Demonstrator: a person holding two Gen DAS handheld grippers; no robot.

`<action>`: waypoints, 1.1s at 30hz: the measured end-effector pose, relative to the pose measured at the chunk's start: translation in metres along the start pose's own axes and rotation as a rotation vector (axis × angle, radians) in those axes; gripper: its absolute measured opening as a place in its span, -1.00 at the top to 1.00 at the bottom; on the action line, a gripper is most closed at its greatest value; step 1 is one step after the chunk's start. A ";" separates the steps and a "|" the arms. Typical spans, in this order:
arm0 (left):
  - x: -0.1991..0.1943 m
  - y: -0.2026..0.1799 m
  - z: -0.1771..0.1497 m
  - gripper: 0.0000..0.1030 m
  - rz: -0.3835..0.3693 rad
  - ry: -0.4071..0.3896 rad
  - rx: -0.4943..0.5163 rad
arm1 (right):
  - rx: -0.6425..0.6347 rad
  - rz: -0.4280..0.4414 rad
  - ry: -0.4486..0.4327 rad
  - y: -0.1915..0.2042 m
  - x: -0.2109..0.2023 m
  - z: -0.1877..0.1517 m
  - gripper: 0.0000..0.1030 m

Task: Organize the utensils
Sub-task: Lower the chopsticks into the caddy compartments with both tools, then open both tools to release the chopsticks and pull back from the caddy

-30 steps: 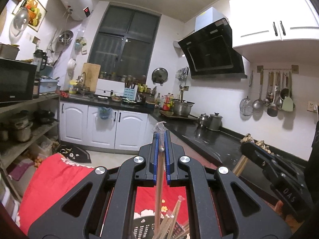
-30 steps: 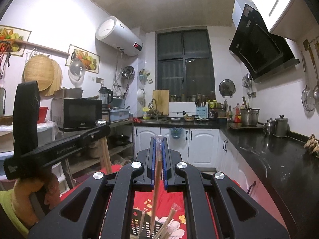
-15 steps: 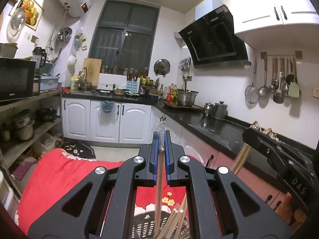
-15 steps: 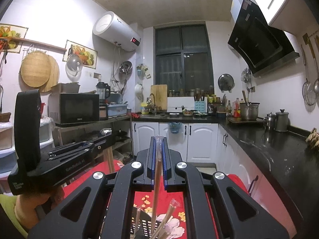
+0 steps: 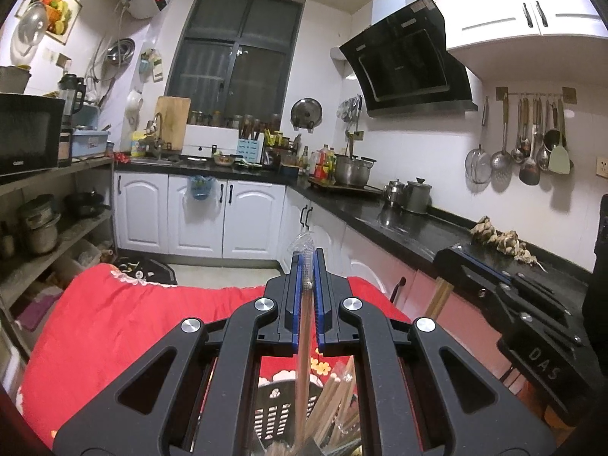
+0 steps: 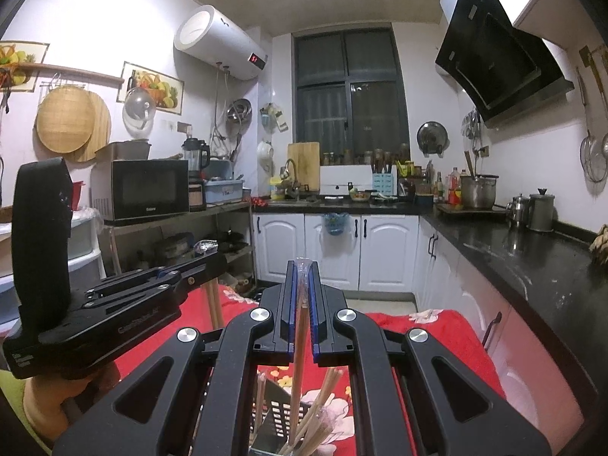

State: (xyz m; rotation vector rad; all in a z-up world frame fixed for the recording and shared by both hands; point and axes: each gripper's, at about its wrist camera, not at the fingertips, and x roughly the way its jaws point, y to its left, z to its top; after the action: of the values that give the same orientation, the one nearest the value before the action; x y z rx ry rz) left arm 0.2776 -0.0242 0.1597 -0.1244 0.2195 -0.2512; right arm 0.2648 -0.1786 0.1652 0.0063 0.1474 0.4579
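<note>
My left gripper [image 5: 307, 266] is shut on a wooden chopstick in a clear wrapper [image 5: 302, 342], held upright, its lower end down among several chopsticks in a black perforated holder [image 5: 273, 406]. My right gripper [image 6: 302, 269] is likewise shut on a wrapped wooden chopstick [image 6: 298, 342] that hangs into the same holder [image 6: 279, 414]. In each wrist view the other tool shows alongside: the right gripper [image 5: 459, 254] at the right, the left gripper [image 6: 216, 262] at the left, each with its wooden stick below it.
The holder stands on a red flowered cloth [image 5: 114, 323]. A black countertop [image 5: 410, 228] with pots runs along the right wall. Open shelves with a microwave [image 6: 146, 190] stand on the left, and white cabinets [image 6: 334, 247] line the far wall.
Both grippers have sunk toward the holder, each still carrying its chopstick. More of the holder and the red cloth shows at the bottom of both views.
</note>
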 end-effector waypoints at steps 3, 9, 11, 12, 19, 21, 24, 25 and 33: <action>0.003 0.000 -0.007 0.94 0.000 0.015 -0.001 | 0.004 0.000 0.020 0.001 0.005 -0.007 0.89; 0.008 0.003 -0.021 0.94 -0.001 0.045 -0.008 | -0.003 0.005 0.053 0.005 0.013 -0.019 0.88; 0.010 0.004 -0.024 0.94 -0.004 0.054 -0.012 | 0.001 0.006 0.066 0.004 0.014 -0.023 0.88; 0.010 0.005 -0.025 0.94 -0.007 0.060 -0.013 | 0.005 0.008 0.074 0.004 0.015 -0.024 0.88; 0.014 0.008 -0.029 0.86 -0.014 0.116 -0.017 | 0.014 -0.002 0.114 0.002 0.020 -0.031 0.84; 0.013 0.010 -0.030 0.70 -0.014 0.124 -0.023 | 0.019 -0.007 0.119 0.001 0.019 -0.033 0.81; 0.011 0.014 -0.030 0.50 -0.013 0.140 -0.031 | 0.024 -0.014 0.120 -0.002 0.015 -0.033 0.75; 0.010 0.015 -0.030 0.45 -0.013 0.142 -0.033 | 0.025 -0.016 0.120 -0.003 0.015 -0.033 0.74; -0.007 0.019 -0.024 -0.04 -0.020 0.138 -0.053 | 0.044 -0.029 0.109 -0.010 -0.004 -0.028 0.40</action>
State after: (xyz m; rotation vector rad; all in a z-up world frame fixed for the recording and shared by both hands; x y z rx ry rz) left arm 0.2694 -0.0067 0.1351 -0.1616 0.3623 -0.2746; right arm 0.2618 -0.1896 0.1374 0.0224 0.2647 0.4260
